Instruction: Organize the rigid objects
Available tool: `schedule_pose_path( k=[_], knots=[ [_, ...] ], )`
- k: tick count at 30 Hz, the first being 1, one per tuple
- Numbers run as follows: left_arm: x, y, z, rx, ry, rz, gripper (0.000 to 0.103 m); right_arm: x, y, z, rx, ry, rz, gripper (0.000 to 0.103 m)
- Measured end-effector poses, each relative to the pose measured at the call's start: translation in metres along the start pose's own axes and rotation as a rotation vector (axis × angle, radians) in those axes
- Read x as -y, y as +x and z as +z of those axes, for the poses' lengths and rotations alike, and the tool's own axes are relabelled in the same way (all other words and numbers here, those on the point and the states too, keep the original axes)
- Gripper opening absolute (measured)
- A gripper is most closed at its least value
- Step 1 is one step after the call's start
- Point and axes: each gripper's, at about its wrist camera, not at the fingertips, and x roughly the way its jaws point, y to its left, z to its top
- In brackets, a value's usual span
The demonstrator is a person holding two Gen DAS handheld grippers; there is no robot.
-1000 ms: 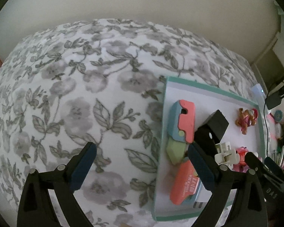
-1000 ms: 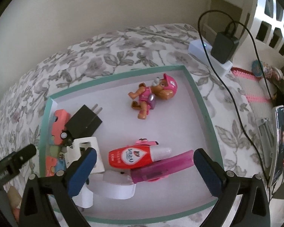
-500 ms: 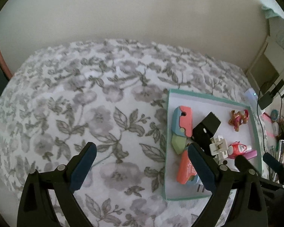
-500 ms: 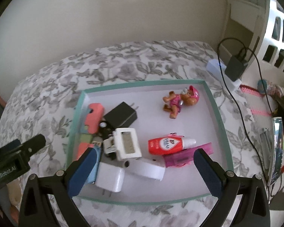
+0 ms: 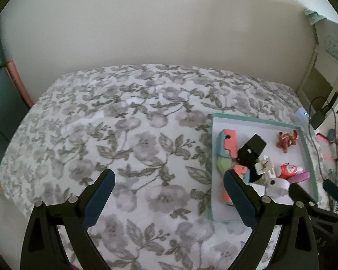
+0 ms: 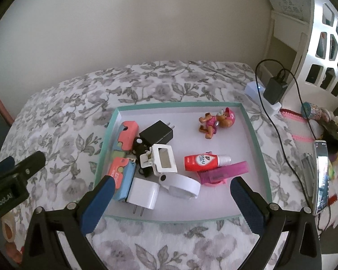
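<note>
Lying ahead of the spread right hand-held gripper [image 6: 170,199]: white charger [image 6: 143,194].

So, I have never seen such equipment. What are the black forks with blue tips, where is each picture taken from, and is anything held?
A person holds two hand grippers; each carries a camera looking along its fingers. One picture looks from the left gripper, the other from the right gripper. Both are open and hold nothing. On the floral bedspread lies a teal-rimmed tray with a toy dog, a black charger, a white charger and a red bottle.
</note>
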Motion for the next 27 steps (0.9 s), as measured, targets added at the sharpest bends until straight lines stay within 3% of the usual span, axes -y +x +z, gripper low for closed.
schedule_pose_path(
  k=[5, 11, 27],
  knots=[
    [-0.003, -0.006, -0.007, -0.012, -0.005, -0.023, 0.097, 0.001, -0.005, -0.005, -0.003, 0.007, 0.002, 0.103],
    [-0.004, -0.004, -0.014, -0.041, 0.004, 0.023, 0.097, -0.001, -0.01, -0.01, -0.001, -0.006, -0.013, 0.103],
    [-0.011, 0.002, -0.023, -0.107, 0.008, 0.041, 0.097, -0.003, -0.009, -0.018, -0.037, -0.019, -0.027, 0.103]
  ],
)
